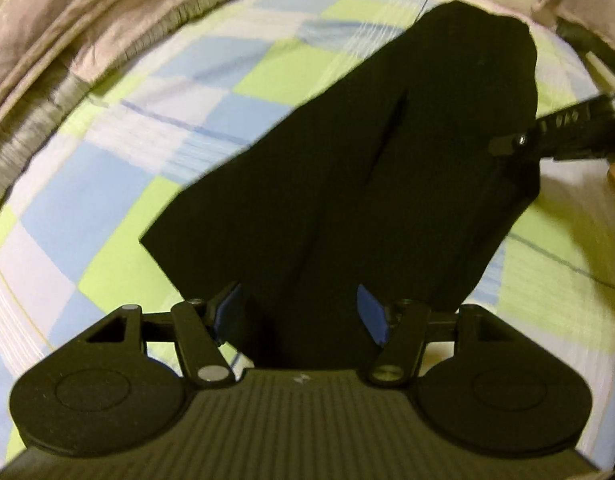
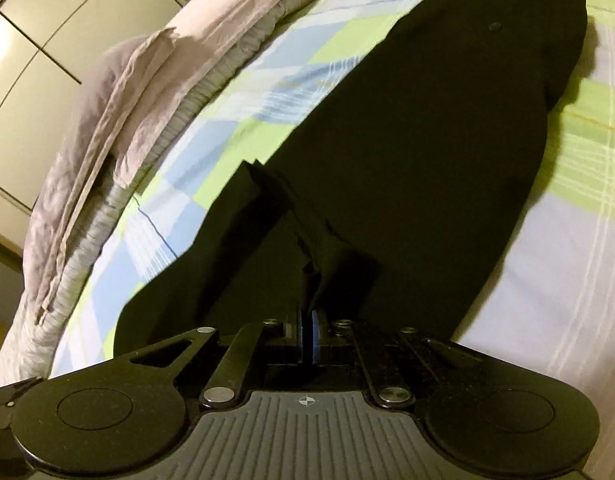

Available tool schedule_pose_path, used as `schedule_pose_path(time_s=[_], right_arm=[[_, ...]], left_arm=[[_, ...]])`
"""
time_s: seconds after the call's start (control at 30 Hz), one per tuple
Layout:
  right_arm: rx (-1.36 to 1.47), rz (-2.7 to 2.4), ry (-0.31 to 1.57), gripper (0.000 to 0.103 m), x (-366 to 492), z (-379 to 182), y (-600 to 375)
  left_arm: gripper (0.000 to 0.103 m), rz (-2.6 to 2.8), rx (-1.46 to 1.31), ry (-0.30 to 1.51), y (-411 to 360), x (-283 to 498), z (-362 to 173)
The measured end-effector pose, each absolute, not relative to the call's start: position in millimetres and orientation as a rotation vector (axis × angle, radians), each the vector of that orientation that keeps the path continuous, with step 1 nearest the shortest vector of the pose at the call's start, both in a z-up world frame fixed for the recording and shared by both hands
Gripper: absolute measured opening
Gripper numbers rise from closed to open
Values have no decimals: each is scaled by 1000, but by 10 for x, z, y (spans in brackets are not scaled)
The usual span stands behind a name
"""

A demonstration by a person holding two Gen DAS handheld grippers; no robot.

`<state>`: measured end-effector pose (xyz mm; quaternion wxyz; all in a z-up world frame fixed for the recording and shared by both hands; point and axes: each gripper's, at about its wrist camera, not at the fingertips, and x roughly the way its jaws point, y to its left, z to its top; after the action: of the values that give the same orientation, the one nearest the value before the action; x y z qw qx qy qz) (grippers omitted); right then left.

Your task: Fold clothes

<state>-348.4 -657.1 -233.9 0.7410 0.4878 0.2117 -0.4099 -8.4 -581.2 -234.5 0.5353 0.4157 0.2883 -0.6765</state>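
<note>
Black trousers [image 2: 407, 152] lie lengthwise on the checked bedsheet [image 2: 567, 240]. Your right gripper [image 2: 312, 336] is clamped on fabric at their near end; your left gripper [image 1: 303, 312] stands apart, straddling the near edge.

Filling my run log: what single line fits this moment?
left gripper: open | right gripper: shut on black garment | checked bedsheet

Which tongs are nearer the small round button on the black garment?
Probably the right tongs, shut on the black fabric garment, with the button far ahead. The left tongs are open at the garment's near end; no button shows there.
</note>
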Motion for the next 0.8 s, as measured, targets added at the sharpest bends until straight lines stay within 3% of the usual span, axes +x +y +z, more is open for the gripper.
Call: schedule_pose_path(time_s=[0.13,0.2,0.23,0.27,0.53,0.63,0.8], right_arm=[[1072,-888,491,4,-3539,-2302,-6612],[1050,-886,511,28,-3546,-2259,-6630],[1041,-894,518,49,-3536,-2241,-6616],[1046,-893,510,57,-3539,-2233,-6599],[1147,-883,471,57,-3437,-2348,-6629],[1167,-933,481,4,-3413,-2408,-6718],[1099,-898,454,3,-3420,-2290,-6844]], left_arm=[[58,-1580,994,720,-5706,78,-2389],[58,-1561,982,742,-5651,196,-2401],[58,-1551,969,756,-5647,271,-2406],[58,-1544,956,770,-5660,333,-2410],[58,-1474,694,974,-6032,804,-2522],[54,-1469,697,980,-6178,803,-2600],[55,-1453,701,996,-6375,808,-2739]])
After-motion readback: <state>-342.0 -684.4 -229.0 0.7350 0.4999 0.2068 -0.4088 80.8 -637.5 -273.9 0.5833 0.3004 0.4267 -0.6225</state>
